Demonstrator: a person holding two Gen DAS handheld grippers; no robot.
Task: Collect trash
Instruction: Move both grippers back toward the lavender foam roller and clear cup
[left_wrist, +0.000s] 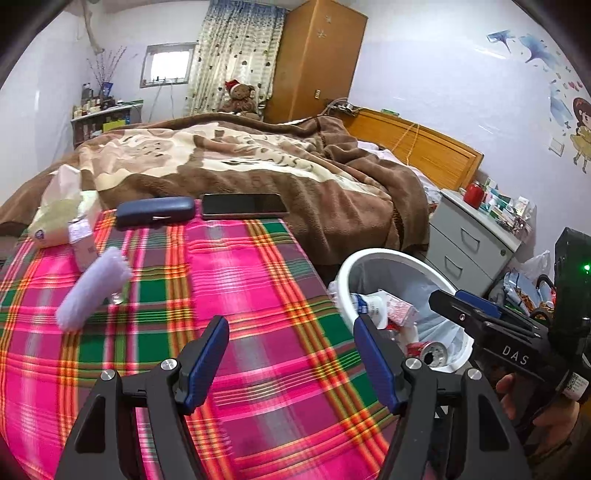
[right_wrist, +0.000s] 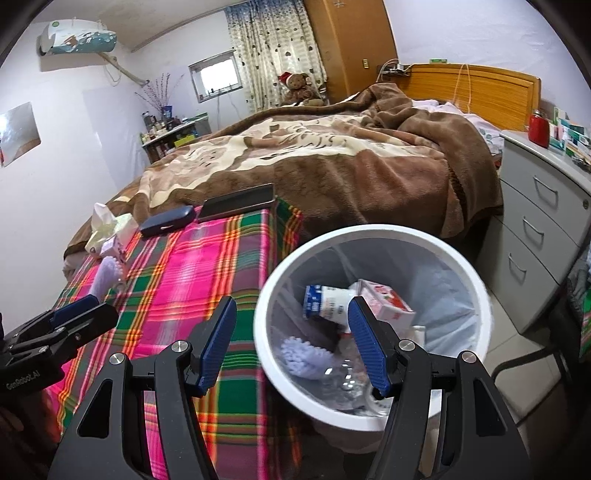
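Observation:
A white trash bin (right_wrist: 476, 291) with a clear liner stands beside the plaid-covered table (right_wrist: 192, 280); it also shows in the left wrist view (left_wrist: 373, 254). Inside lie a pink carton (right_wrist: 388, 301), a white bottle (right_wrist: 327, 301), a fluffy lilac piece (right_wrist: 303, 356) and a red can (left_wrist: 430, 350). A second fluffy lilac roll (left_wrist: 92, 288) lies on the table at the left. My right gripper (right_wrist: 291, 339) is open and empty over the bin's near rim. My left gripper (left_wrist: 290, 354) is open and empty above the table's right part.
A dark glasses case (left_wrist: 155, 210), a phone (left_wrist: 243, 205) and a tissue pack (left_wrist: 55, 218) lie at the table's far edge. The bed with a brown blanket (left_wrist: 258, 155) is behind. A grey drawer cabinet (right_wrist: 539, 229) stands right of the bin.

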